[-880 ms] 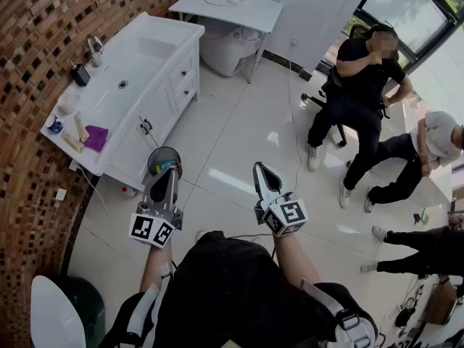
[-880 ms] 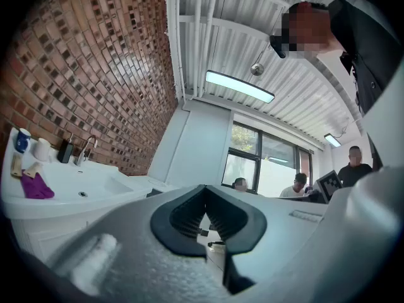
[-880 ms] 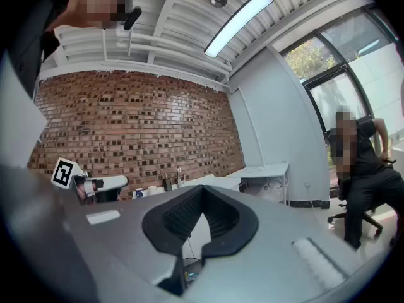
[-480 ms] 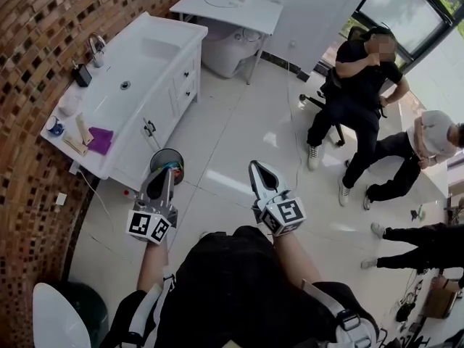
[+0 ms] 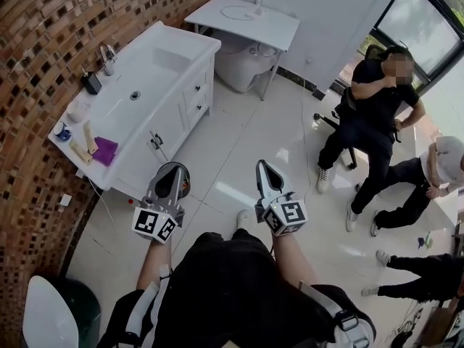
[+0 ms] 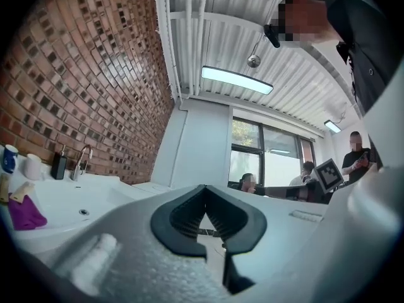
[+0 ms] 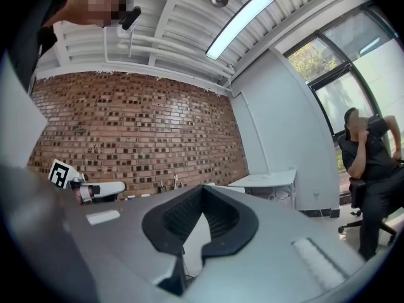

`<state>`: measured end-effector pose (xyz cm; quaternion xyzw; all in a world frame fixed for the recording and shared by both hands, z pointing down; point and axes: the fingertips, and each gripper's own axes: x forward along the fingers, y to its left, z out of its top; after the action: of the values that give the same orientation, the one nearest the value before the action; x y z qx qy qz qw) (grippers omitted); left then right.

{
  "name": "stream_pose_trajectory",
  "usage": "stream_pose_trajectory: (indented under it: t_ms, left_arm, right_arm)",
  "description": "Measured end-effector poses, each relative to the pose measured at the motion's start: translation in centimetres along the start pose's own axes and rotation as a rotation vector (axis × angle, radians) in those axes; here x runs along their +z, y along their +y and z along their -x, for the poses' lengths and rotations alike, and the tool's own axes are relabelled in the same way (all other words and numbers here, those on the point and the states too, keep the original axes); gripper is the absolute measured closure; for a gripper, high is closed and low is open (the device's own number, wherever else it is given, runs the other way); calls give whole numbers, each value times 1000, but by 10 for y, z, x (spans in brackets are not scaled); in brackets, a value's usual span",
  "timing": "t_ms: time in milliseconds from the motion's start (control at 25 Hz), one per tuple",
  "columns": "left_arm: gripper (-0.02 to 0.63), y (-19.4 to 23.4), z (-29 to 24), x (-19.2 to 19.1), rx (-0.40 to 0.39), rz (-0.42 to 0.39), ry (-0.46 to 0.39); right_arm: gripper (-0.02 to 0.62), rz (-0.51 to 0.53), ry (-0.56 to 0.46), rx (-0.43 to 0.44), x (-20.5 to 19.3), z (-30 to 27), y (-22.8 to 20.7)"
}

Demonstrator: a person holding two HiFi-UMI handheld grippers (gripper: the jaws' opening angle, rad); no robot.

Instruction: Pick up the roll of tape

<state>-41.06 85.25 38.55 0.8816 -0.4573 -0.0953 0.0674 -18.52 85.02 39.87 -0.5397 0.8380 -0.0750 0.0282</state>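
I cannot make out a roll of tape for certain in any view. A thin ring (image 5: 235, 11) lies on the white side table (image 5: 272, 27) at the back; whether it is tape I cannot tell. My left gripper (image 5: 176, 171) (image 6: 203, 191) is held level over the floor beside the white vanity (image 5: 145, 85), its jaws shut and empty. To its right, my right gripper (image 5: 261, 167) (image 7: 202, 191) is also shut with nothing between its jaws. On the vanity's near end lie a purple cloth (image 5: 106, 151), a blue cup (image 5: 61, 131) and a white cup (image 5: 76, 111).
A dark round bin (image 5: 165, 174) stands on the tiled floor under the left gripper. A brick wall (image 5: 36, 42) runs along the left. Two people sit at the right, one on a chair (image 5: 377, 100). A dark bin with a white lid (image 5: 51, 314) is at the lower left.
The vanity, side table and seated people have slid rightwards and down in the head view, so the view has shifted. Both grippers stay shut in much the same place.
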Motion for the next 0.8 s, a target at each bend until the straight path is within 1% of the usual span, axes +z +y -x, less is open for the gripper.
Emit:
stream_pose_trajectory:
  t_ms: [120,200,280,360,520,680,800]
  left_arm:
    - [604,-7,-38,-2,10,-31,-12]
    - [604,-10,-65,-3,17,-48,-23]
    - [604,-11,-92,-4,34,-49,-33]
    - [604,-14,-122,-5,48,-40,-42]
    - [604,-27,-171,-6,59,-35,-43]
    - [604,-35,-212,-11,38,-46,-20]
    - [604,-28,-235,-17,26,-59,10]
  right_arm:
    - [591,-3,-17,21,6,-27,-36]
    - [591,10,-24,50,13,-44,-56]
    - [591,26,-29,80,20,-59,-74]
    - [591,33,-33,89,29,-70,-100]
    - [591,21,-37,48,36,-74,-158]
    - [591,-14,-35,-14,28,-76,-205]
    - [591,-29,-20,-59,17,-88,-233]
